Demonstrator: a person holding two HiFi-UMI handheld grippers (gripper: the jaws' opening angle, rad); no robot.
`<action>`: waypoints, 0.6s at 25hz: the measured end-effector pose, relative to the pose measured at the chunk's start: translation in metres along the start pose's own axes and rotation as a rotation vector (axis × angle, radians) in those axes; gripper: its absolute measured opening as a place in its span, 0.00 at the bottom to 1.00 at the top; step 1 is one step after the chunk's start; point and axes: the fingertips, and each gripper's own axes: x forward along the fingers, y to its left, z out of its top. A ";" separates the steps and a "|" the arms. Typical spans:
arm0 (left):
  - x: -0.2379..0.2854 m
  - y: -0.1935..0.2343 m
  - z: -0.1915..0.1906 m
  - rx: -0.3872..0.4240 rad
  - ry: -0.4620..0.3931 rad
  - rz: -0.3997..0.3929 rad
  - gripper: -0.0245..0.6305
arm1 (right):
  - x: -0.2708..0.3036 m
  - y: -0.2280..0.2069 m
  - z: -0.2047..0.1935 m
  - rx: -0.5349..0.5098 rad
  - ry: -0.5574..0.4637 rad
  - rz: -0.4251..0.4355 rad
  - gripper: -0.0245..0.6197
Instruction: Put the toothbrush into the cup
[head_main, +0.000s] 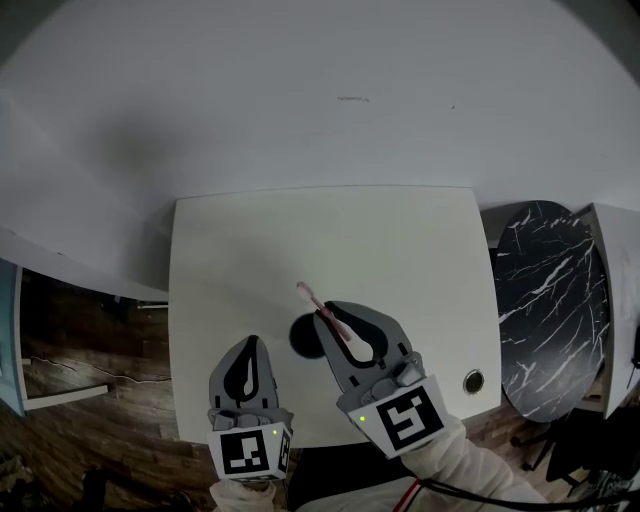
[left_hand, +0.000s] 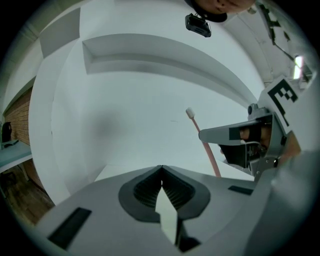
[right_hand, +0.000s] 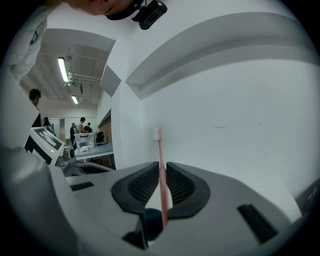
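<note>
A pink toothbrush (head_main: 318, 303) is clamped between the jaws of my right gripper (head_main: 327, 312). In the right gripper view the toothbrush (right_hand: 161, 172) stands nearly upright, bristle head at the top and handle end down. A dark cup (head_main: 302, 338) stands on the white table (head_main: 400, 250), just left of the right gripper and partly hidden by it; in the right gripper view the cup (right_hand: 150, 223) shows below the jaws. My left gripper (head_main: 251, 344) hangs left of the cup, shut and empty. From the left gripper (left_hand: 161, 171), the toothbrush (left_hand: 204, 142) and right gripper (left_hand: 250, 137) are seen at the right.
A black marble-patterned round table (head_main: 548, 300) stands to the right of the white table. A small round metal fitting (head_main: 473, 381) sits near the table's front right corner. A white wall is behind the table. Wooden floor (head_main: 90, 400) lies at the left. People (right_hand: 80, 127) stand far off.
</note>
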 end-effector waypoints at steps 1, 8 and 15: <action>0.003 0.000 -0.002 0.002 0.005 -0.002 0.05 | 0.002 -0.001 -0.002 0.006 -0.003 -0.002 0.12; 0.013 0.003 -0.023 -0.011 0.028 -0.008 0.05 | 0.017 -0.001 -0.013 0.035 -0.028 -0.009 0.12; 0.018 0.007 -0.036 -0.027 0.043 -0.009 0.05 | 0.032 0.007 -0.023 0.054 -0.034 -0.002 0.12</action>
